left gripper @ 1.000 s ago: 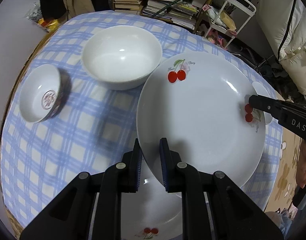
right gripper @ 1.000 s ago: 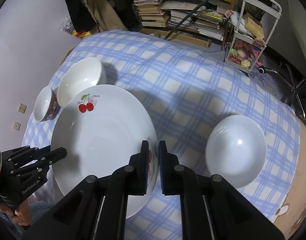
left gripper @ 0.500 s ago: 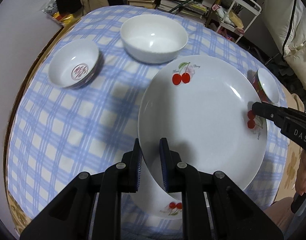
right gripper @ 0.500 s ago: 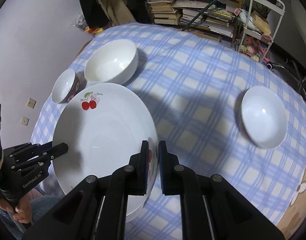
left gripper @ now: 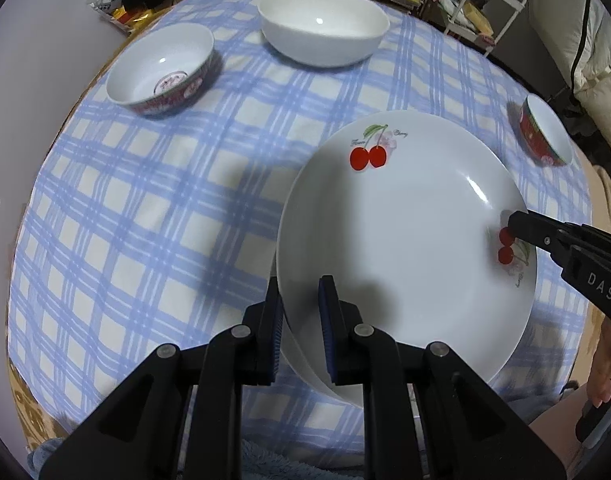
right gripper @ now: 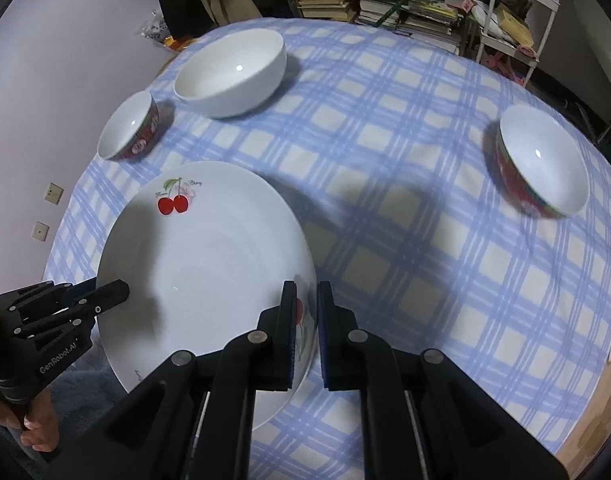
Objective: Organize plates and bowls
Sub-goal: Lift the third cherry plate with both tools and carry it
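A large white plate with red cherry prints (left gripper: pixel 405 240) (right gripper: pixel 209 264) is held above the checked tablecloth by both grippers. My left gripper (left gripper: pixel 301 312) is shut on its left rim. My right gripper (right gripper: pixel 305 316) is shut on its right rim. The rim of a second plate (left gripper: pixel 325 390) shows just under the held one. A big white bowl (left gripper: pixel 323 32) (right gripper: pixel 231 76) stands at the far side. A small red-patterned bowl (left gripper: pixel 161 72) (right gripper: pixel 129 128) stands left of it. Another small red-patterned bowl (left gripper: pixel 545 132) (right gripper: pixel 543 160) stands at the right.
The round table (right gripper: pixel 425 200) has a blue checked cloth. Stacked books on shelves (right gripper: pixel 385 0) and a white wire cart (right gripper: pixel 509 16) stand behind the table. A wall (right gripper: pixel 65 60) is on the left.
Both grippers have pulled back toward the near table edge with the cherry plate. The bowls now lie farther off, and the second plate underneath is almost fully covered.
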Demonstrator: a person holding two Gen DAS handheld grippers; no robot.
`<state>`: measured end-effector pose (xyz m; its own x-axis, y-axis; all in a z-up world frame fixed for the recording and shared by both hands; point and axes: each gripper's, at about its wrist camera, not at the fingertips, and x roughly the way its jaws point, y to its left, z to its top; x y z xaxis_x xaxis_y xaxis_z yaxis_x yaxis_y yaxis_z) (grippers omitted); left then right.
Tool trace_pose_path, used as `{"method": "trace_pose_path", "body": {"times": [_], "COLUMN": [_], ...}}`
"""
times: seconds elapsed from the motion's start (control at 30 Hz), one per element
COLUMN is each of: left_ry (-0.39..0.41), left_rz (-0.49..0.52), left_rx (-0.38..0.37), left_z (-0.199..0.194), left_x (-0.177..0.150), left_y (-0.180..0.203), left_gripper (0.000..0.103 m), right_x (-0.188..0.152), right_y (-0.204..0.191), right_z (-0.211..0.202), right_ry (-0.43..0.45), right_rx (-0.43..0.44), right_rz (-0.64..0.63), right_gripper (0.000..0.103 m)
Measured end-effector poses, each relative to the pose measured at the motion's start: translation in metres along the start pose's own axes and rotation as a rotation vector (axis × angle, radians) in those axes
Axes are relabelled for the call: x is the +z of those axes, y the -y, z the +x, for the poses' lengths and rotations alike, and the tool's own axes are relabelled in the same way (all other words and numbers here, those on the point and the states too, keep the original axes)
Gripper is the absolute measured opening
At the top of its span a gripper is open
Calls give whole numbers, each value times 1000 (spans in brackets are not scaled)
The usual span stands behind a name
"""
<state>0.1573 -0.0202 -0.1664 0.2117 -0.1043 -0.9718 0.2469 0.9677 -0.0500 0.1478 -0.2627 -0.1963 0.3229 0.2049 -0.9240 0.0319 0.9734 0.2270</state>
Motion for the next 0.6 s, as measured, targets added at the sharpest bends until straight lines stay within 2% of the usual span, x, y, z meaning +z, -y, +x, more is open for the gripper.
{"method": "trace_pose_path", "body": {"times": [0.23,0.43,0.6], "left_ry": [-19,-12,-17], "left_rz": [-15,4,21], "left_rx": [10,6,49], "left_z": [15,15,20], "left_x": [-3,-8,-9], "left_y": [2,6,9], "left_gripper": [19,19,19], "right_x": [-19,-21,-31], "right_y": [11,7,1], "right_z": [8,0,5], "right_ry": [25,75,69], "right_rx": [32,-10,-46], "right_rz": [79,62,43], "right_gripper": [11,11,11]}}
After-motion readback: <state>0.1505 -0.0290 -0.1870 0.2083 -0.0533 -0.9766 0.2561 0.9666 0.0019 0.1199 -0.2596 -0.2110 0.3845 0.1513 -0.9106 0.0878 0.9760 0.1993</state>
